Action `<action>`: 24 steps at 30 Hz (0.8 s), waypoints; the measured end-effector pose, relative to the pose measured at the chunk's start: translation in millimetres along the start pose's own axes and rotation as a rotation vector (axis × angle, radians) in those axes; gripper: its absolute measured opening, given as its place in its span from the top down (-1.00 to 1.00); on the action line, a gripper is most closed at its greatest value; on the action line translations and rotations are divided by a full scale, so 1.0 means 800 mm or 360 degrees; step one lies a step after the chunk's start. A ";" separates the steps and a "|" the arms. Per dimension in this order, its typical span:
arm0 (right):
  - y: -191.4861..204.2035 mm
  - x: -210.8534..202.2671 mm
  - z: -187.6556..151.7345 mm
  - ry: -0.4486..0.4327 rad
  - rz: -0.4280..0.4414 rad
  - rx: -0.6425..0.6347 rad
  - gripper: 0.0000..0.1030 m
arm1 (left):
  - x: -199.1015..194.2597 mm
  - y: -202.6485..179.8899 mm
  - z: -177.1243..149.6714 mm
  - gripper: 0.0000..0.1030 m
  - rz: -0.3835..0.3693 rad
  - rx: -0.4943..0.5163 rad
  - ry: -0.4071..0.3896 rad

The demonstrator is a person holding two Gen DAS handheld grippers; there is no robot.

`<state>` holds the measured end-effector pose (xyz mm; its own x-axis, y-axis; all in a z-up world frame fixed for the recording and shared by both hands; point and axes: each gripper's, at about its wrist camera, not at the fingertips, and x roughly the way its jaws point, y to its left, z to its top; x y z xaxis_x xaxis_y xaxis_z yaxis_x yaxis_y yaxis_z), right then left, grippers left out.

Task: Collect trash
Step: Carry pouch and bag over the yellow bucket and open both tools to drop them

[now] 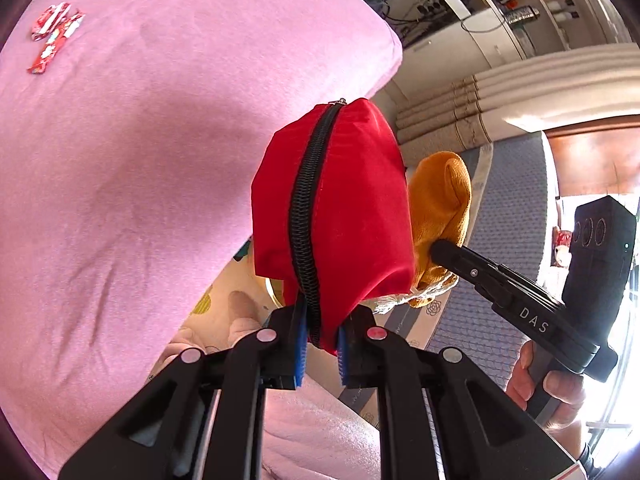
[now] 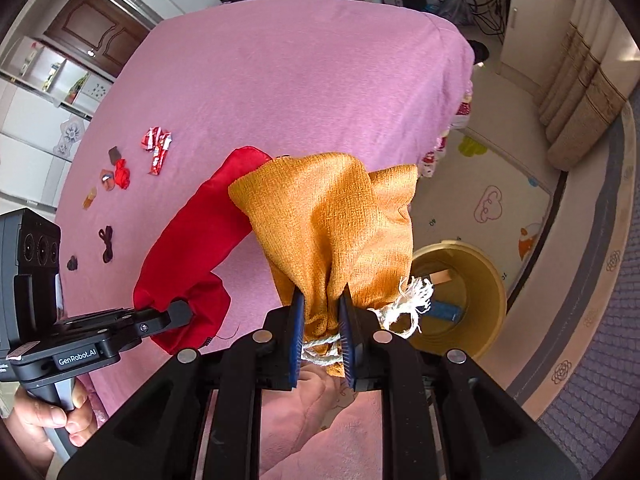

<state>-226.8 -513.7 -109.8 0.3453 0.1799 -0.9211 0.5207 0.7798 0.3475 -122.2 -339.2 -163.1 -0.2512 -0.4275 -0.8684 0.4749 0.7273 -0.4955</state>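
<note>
My left gripper [image 1: 322, 338] is shut on the end of a red zippered pouch [image 1: 352, 200], which hangs past the edge of the pink-covered table [image 1: 120, 160]. My right gripper [image 2: 322, 336] is shut on an orange drawstring cloth bag [image 2: 340, 216], gripped near its white cord [image 2: 404, 304]. From the right wrist the red pouch [image 2: 192, 240] and left gripper [image 2: 176, 314] show at lower left. From the left wrist the orange bag [image 1: 444, 200] and right gripper [image 1: 436, 252] sit just right of the pouch. Red wrappers [image 1: 54, 36] lie far on the table; wrappers and small scraps [image 2: 156, 152] lie at its left side.
A round yellow bin [image 2: 496, 292] with a few items inside stands on the floor below the table edge. A patterned play mat [image 2: 500, 208] and grey-blue rug [image 2: 592, 340] cover the floor. Rolled mats [image 2: 580, 92] lean at the right. A hand [image 2: 60, 412] holds the left gripper's handle.
</note>
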 end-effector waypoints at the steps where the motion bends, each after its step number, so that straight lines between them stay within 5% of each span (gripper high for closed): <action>1: -0.013 -0.003 -0.004 -0.0003 -0.0010 0.0029 0.69 | 0.010 -0.010 0.000 0.77 0.0003 0.0024 0.0023; 16: -0.145 -0.010 -0.038 0.0049 -0.0043 0.0281 0.67 | 0.135 -0.113 0.001 0.77 0.0078 0.0261 0.0287; 19: -0.161 -0.005 -0.041 0.0094 -0.0044 0.0340 0.48 | 0.153 -0.123 0.004 0.69 0.0130 0.0268 0.0336; 22: -0.176 -0.004 -0.047 0.0104 -0.0028 0.0405 0.10 | 0.176 -0.129 0.006 0.12 0.0159 0.0263 0.0434; 24: -0.183 -0.004 -0.050 0.0118 -0.0020 0.0426 0.08 | 0.183 -0.128 0.004 -0.25 0.0177 0.0274 0.0464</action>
<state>-335.2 -604.5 -164.5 0.2844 0.2224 -0.9326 0.7160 0.5977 0.3608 -205.0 -477.8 -239.7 -0.4084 -0.1616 -0.8984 0.6416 0.6493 -0.4084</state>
